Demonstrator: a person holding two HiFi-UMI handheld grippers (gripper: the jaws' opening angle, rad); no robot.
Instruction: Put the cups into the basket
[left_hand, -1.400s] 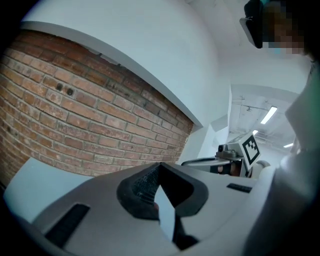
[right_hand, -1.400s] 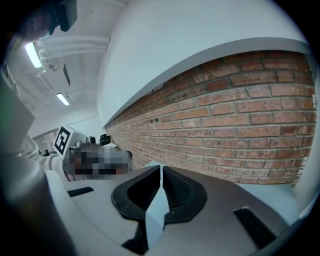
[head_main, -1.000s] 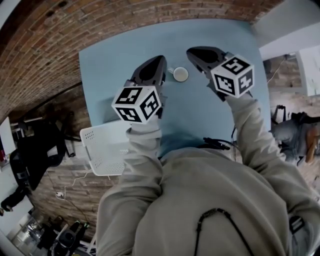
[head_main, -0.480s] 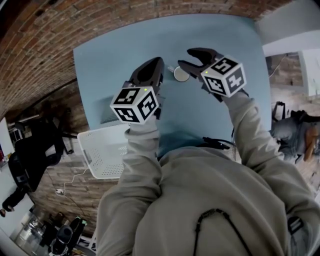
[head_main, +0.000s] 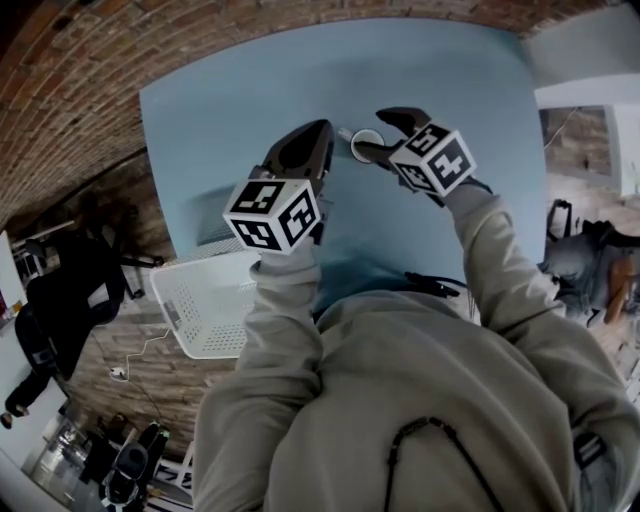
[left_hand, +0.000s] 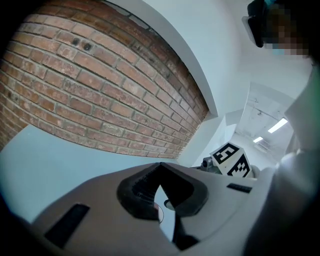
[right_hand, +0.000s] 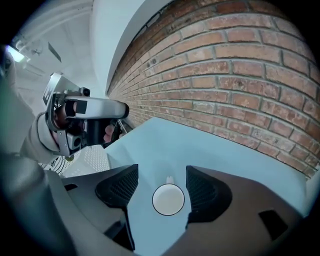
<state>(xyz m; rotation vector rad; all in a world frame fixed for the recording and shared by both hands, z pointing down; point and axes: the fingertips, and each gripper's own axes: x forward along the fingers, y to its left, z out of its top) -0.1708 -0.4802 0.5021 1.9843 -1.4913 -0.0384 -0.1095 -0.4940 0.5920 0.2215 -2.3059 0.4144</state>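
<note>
Fingers (right_hand: 119, 189) of the right gripper (right_hand: 161, 186) are opening, white cup (right_hand: 168, 199) upright between them on the blue table (right_hand: 165, 145), untouched; left gripper (left_hand: 160, 167) pinched together, empty.

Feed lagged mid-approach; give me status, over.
Right gripper opening, fingers either side of white cup, not touching. Left gripper shut, empty. Cup upright on blue table; white basket near-left; only cup between fingers.

Garment: a pale beige hooded top (head_main: 400, 400), loose-fitting and plain. Its left sleeve (head_main: 285, 300) and right sleeve (head_main: 505, 270) are long and heavily creased. A dark drawcord (head_main: 440, 428), apparently braided, loops below the top's neckline.
</note>
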